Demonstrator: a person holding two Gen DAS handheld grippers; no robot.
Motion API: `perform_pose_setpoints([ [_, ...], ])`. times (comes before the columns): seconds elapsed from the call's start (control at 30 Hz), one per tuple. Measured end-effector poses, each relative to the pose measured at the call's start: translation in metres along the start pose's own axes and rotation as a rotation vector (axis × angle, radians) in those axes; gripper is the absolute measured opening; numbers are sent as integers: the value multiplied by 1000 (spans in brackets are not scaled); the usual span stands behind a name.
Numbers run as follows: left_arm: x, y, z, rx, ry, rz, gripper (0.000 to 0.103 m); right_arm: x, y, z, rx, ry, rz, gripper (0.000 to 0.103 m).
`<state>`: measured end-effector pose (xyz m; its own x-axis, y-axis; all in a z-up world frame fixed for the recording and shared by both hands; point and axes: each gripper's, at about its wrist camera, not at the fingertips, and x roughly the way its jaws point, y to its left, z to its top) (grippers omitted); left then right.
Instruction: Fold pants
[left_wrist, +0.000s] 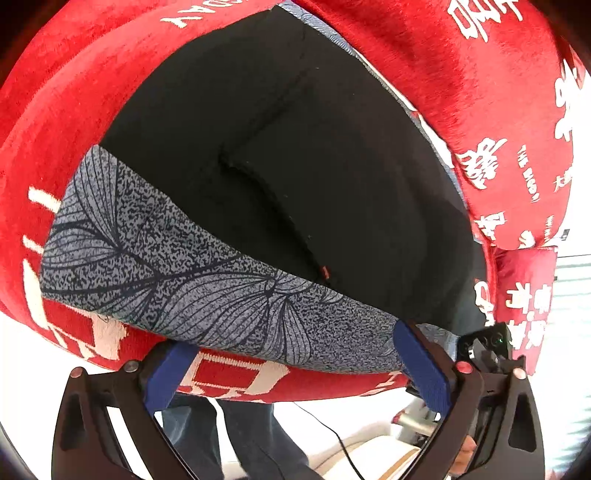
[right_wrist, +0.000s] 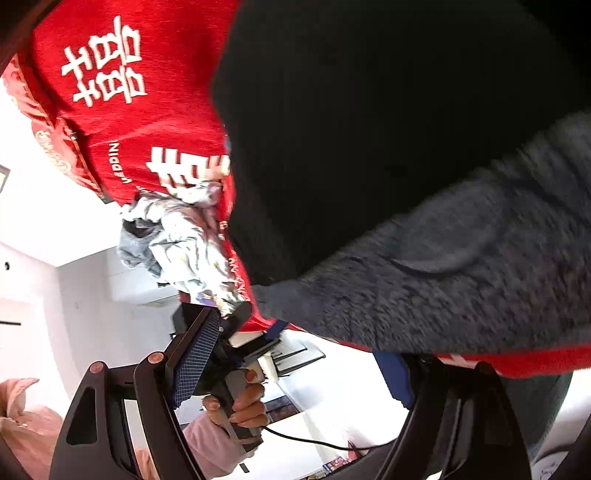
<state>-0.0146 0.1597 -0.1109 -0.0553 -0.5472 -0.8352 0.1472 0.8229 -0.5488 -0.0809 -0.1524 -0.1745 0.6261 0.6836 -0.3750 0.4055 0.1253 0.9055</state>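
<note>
Black pants (left_wrist: 295, 155) lie on a leaf-patterned grey cloth (left_wrist: 177, 273) over the red bedspread (left_wrist: 74, 92); left tongs (left_wrist: 295, 373) and right tongs (right_wrist: 295, 369) gape released at its near edge.

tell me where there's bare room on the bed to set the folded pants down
Most open: the red blanket left of and beyond the black pants. The strip right of them, up to the red pillow, is narrower. Crowded: the near edge, where the grey leaf-print cloth and both grippers sit, and the crumpled pale garment.

I see a red blanket (left_wrist: 480, 74) with white characters covering the furniture, a grey leaf-print cloth (left_wrist: 166, 266) laid on it. Beyond are bright white walls (right_wrist: 55, 229) and a pale floor (left_wrist: 325, 413).
</note>
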Motion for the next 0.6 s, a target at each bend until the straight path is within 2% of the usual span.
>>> perform_pose_setpoints([
  [0.07, 4, -6, 1, -1, 7, 32, 97, -12, -8, -1, 27, -40, 1, 84],
  [0.13, 2, -9, 2, 6, 8, 71, 89, -24, -14, 1, 78, -86, 26, 83],
  [0.17, 3, -10, 2, 15, 10, 101, 80, -24, -14, 2, 95, -98, 37, 82],
  [0.2, -1, -8, -1, 24, 8, 120, 68, -27, -16, 5, 121, -113, 55, 76],
  [0.23, -2, -7, -1, 32, 6, 143, 61, -30, -16, 7, 139, -129, 59, 59],
  [0.27, -7, -2, -2, 34, 6, 154, 47, -32, -17, 9, 151, -148, 44, 45],
  [0.3, -11, 3, -2, 24, 11, 140, 36, -35, -18, 9, 159, -161, 18, 19],
  [0.33, -13, 9, 1, 0, 18, 116, 33, -36, -16, 9, 157, -163, -4, 11],
  [0.4, -17, 12, 6, -30, 21, 89, 25, -38, -5, 10, 122, -153, -41, 11],
  [0.5, -33, -2, 16, -41, -18, 60, 25, -45, 21, 17, 53, -115, -48, 11],
  [0.6, -60, -34, 38, -29, -96, 37, 25, -57, 52, 38, 10, -80, -46, 11],
])
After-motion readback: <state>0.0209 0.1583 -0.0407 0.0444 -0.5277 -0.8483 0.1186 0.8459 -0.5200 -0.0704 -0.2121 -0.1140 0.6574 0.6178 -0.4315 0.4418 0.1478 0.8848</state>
